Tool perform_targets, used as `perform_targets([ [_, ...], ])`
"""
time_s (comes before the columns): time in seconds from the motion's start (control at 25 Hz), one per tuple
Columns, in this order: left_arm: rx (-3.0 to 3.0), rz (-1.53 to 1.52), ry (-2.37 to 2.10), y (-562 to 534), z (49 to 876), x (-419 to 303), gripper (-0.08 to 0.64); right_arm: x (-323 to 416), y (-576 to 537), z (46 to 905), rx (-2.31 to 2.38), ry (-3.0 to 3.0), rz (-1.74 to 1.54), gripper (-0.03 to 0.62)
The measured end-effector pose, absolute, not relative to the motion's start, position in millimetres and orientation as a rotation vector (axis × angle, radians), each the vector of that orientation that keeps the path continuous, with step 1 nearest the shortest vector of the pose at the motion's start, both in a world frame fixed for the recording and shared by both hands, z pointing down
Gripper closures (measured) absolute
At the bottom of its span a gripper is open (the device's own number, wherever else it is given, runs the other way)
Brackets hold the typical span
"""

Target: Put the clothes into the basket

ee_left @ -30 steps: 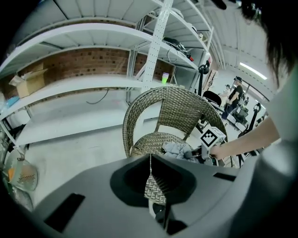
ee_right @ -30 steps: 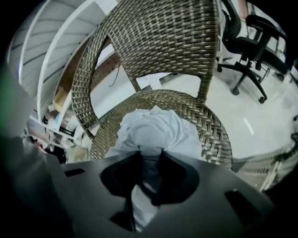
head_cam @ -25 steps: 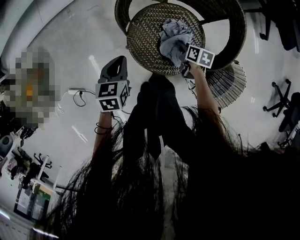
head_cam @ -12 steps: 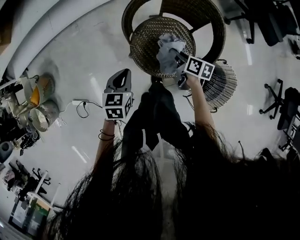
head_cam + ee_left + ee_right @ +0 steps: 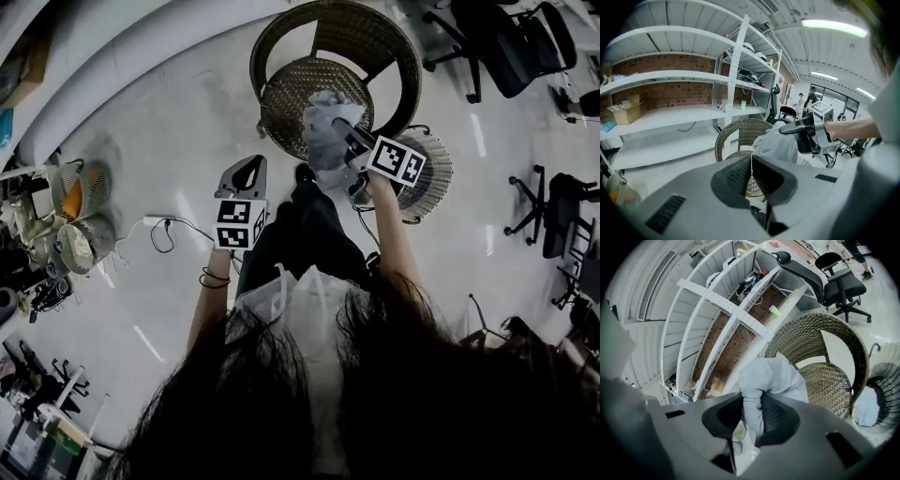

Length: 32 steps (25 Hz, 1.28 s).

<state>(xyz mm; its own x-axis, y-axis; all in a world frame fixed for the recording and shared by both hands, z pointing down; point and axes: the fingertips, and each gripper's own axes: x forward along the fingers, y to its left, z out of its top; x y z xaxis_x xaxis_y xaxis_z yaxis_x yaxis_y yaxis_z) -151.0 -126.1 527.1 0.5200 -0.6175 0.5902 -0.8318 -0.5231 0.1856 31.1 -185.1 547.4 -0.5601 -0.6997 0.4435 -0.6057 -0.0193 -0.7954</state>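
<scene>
My right tool was clamped on a grey garment, its two pads pressed against a bunched fold of the cloth with the rest billowing out above and in front of them. The right tool held that garment up in the air, over the front edge of the wicker chair as seen from my head, and apart from the basket. The basket stood on the floor just beside the chair, on the right-hand side of it, and in the right tool's own view a pale cloth lay inside the basket. My left tool hung to the left of the garment, well short of the chair, with its pads together and nothing between them; through the narrow slit below the tips of the left tool I could see only the woven seat of the chair. From that side the garment showed gripped in front of the chair's backrest. Long white shelves ran behind the chair, and a black office chair stood further off.
</scene>
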Motion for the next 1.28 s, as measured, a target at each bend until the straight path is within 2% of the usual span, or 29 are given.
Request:
perform_targets([
  [0.36,2.37,0.596,-1.144,-80,502,-157,0.54,26,-125,495,-1.431,2.12,-1.564,0.492],
  [0.76,2.485,0.591,-0.984,-54,487,-128,0.54,35,-69,484,-1.503,2.005,-1.542,0.492],
  [1.04,2.549,0.61,-0.83,-44,491,-82,0.54,72,-40,482,-1.594,1.911,-1.514,0.492],
  [1.28,2.584,0.621,-0.734,-34,491,-27,0.54,132,-14,478,-1.674,1.813,-1.477,0.492],
])
